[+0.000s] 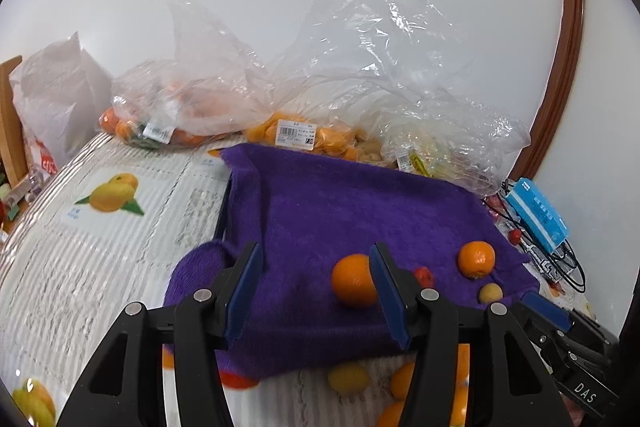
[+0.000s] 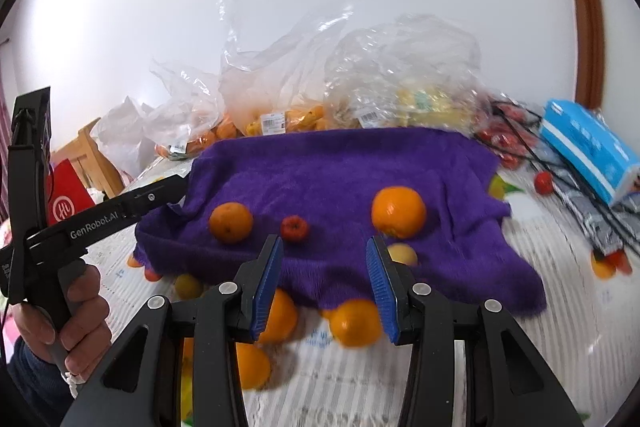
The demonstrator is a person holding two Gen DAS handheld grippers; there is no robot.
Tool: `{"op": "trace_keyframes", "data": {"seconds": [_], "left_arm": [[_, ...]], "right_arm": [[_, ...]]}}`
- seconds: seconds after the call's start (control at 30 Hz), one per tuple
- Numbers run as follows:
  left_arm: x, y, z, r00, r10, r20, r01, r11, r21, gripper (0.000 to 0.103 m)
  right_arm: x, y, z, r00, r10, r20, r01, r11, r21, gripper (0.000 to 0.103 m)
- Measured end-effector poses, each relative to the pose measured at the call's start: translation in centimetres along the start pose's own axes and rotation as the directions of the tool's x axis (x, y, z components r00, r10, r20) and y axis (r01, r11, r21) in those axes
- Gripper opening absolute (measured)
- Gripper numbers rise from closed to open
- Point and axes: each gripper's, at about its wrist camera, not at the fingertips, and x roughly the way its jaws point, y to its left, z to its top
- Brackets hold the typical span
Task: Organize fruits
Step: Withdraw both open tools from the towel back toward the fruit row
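On the purple towel (image 2: 340, 179) spread over the tabletop (image 2: 560, 267), four loose fruits lie apart from one another: a large orange (image 2: 399, 211) toward the right, a smaller orange (image 2: 231, 221) toward the left, a small red fruit (image 2: 294, 227) between them, and a small yellow fruit (image 2: 403, 254) just below the large orange. The right gripper (image 2: 326, 281) hovers near the towel's front edge with its blue pads partly apart and nothing between them; the small yellow fruit sits just beside its right finger. The left gripper (image 1: 316, 291) stands over the towel's left part, its jaws likewise partly apart and empty, with the smaller orange showing just behind its right finger. A hand (image 2: 76, 319) in a dark sleeve holds that gripper's handle at the left of the right wrist view. The tabletop carries a pale cloth printed with fruit pictures. Behind the towel, against the white wall, lie clear plastic bags (image 1: 280, 107) of orange and yellow fruit with price labels. To the right are small red fruits among black wires and a blue packet (image 2: 588, 147).
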Motion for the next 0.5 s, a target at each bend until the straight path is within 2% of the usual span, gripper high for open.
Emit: {"op": "trace_keyframes", "data": {"seconds": [0.17,0.27,0.4,0.5], "left_arm": [[-1.5,1.5,-1.4,1.0,0.006,-0.024,-0.007,0.999,-0.041,0.061],[-2.3,2.0,-2.0,0.999,0.005,-0.037,-0.007,0.999,-0.052,0.061],[-2.9,2.3,-2.7,0.999,0.017,-0.041,-0.019,0.999,-0.05,0.062],[-3.1,2.3,-3.4,0.997,0.038,-0.065,-0.041,0.998,-0.039,0.062]], "right_arm": [[-0.1,-0.6,-1.7,0.998,-0.014,-0.069,0.016,1.0,0.025,0.048],[0.0,-0.6,-2.4,0.994,-0.001,-0.109,0.005,0.999,0.038,0.048],[-0.2,-0.5,-2.6,0.994,-0.031,-0.105,0.034,0.999,0.033,0.048],[0.9,-1.2,-2.6,0.986,-0.04,-0.16,0.051,0.997,0.064,0.048]]}}
